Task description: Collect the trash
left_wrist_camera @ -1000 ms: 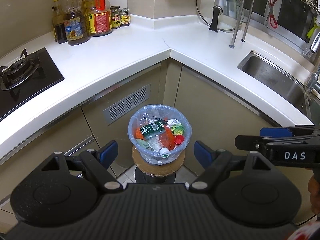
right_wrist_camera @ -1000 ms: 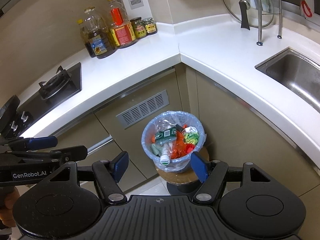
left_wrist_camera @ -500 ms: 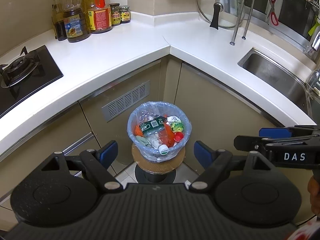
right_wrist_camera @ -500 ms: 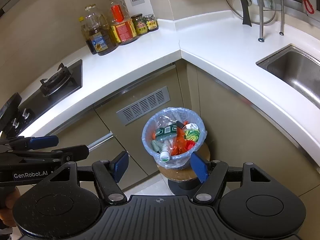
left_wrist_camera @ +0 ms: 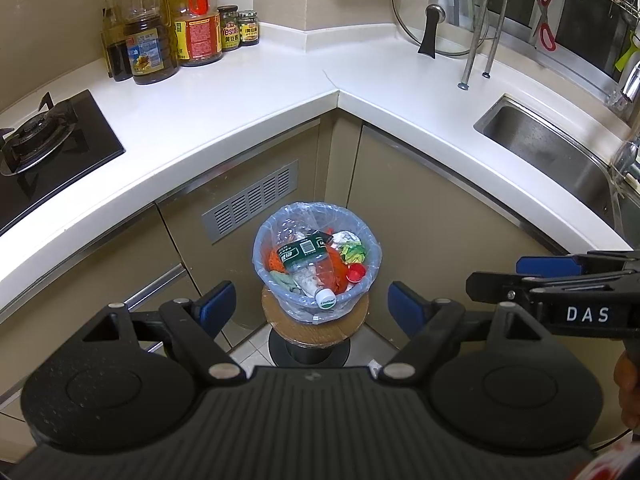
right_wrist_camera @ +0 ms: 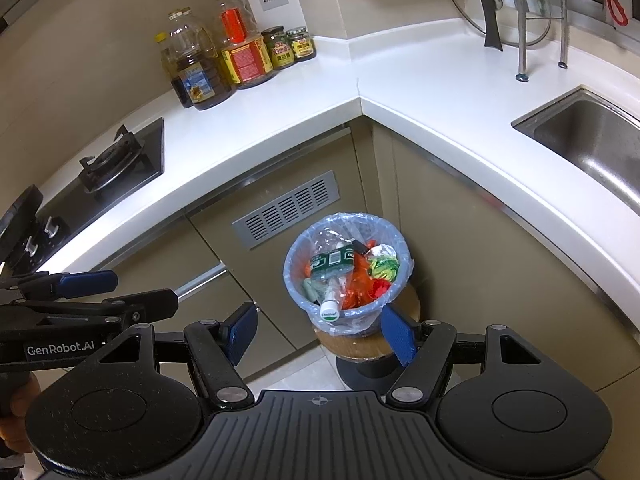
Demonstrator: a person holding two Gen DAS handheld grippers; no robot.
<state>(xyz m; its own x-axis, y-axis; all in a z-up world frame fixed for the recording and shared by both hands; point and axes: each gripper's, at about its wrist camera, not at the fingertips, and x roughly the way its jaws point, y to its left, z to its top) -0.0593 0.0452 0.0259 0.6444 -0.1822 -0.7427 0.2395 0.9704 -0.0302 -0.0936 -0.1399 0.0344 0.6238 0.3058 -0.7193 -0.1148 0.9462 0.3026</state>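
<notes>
White countertop (left_wrist_camera: pixel 224 120) wraps the kitchen corner before you, hob (left_wrist_camera: pixel 48 144) left, sink (left_wrist_camera: pixel 552 152) right. Your trash bin (left_wrist_camera: pixel 316 268) sits full on a round stool (left_wrist_camera: pixel 316 326) below. Left gripper (left_wrist_camera: pixel 312 308) and right gripper (right_wrist_camera: pixel 320 330) gape apart, empty.

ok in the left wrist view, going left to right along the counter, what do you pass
Gas stove → oil bottles → two small jars → glass pot lid → sink
</notes>
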